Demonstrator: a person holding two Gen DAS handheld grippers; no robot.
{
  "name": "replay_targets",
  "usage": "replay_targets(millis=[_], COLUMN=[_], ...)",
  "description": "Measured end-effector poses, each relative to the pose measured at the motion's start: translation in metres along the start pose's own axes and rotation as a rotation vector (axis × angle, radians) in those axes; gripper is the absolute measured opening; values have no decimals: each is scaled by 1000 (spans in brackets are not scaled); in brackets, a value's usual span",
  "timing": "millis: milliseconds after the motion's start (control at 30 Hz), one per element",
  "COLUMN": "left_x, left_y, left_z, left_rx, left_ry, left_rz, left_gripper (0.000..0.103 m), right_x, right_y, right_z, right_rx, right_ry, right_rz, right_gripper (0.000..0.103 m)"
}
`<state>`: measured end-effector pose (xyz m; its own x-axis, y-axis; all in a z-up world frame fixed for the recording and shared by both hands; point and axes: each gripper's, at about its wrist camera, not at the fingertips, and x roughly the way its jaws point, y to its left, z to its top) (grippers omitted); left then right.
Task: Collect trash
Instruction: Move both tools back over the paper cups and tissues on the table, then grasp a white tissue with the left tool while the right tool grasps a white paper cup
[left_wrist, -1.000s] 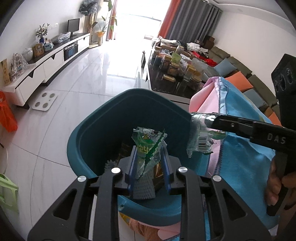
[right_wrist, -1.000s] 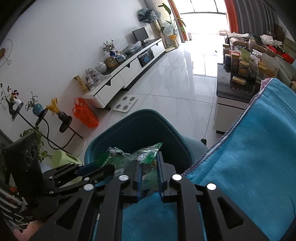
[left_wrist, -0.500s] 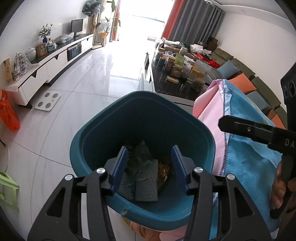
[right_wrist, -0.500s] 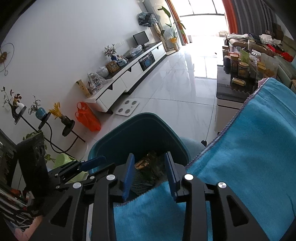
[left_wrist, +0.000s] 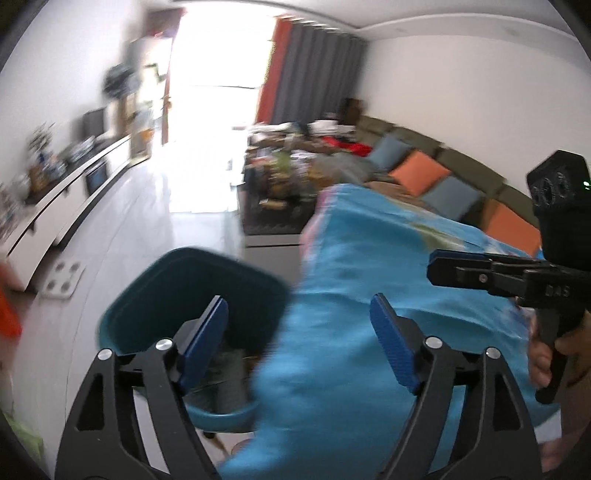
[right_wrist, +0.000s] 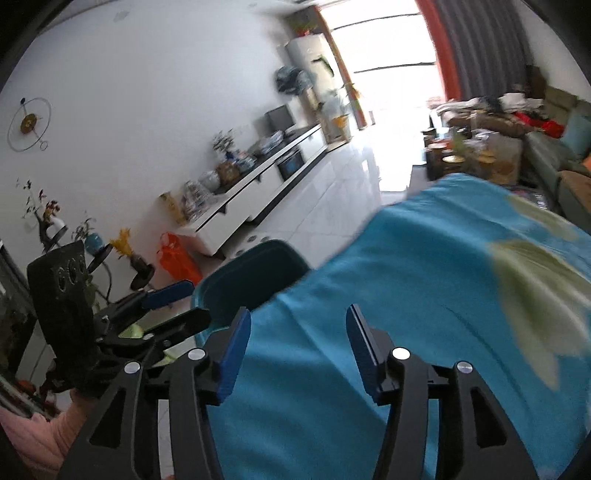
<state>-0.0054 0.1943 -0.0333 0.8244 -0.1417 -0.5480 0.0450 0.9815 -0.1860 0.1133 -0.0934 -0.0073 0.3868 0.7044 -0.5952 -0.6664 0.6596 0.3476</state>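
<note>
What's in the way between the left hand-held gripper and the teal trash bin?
Nothing visible. The left hand-held gripper stands open and empty above the teal trash bin, whose mouth is uncovered. The blue cloth lies beside the bin, hiding only its right rim.

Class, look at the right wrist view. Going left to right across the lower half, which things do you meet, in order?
Left gripper → orange bag → teal bin → blue cloth → pale green patch on the cloth.
</note>
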Motion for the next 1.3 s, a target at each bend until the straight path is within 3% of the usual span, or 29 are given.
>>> replay_targets(millis=[367,567,733,933,1100,1200,1300], left_x=[32,57,87,118,141,151,158], left_y=[-129,-198,-253,-290,-303,-305,-304], left_z=[-3,-4,-6,-7,-6,-8,-9], left_rx=[163,241,288,319,297,264,236], left_ry=[78,136,217,306,396,431,460], left_rz=[-314,-454,-527,-580,-577,-592,-617], left_gripper=[82,79,76,76,72,65,48], right_x=[-121,-170,-202,-219,-212,-203,-198], right_y=[-71,-113,-146,-188,-220,-223,-219], right_z=[-63,-92,-113,-135,-149,-150,-150], right_rx=[158,269,355,464,576,589,578], right_ry=[-147,-218,-275,-303,-281,-272,-265], right_rz=[-251,-373,-448,-458,-385,-328,-306], right_gripper=[52,52,52,52,52,50,39])
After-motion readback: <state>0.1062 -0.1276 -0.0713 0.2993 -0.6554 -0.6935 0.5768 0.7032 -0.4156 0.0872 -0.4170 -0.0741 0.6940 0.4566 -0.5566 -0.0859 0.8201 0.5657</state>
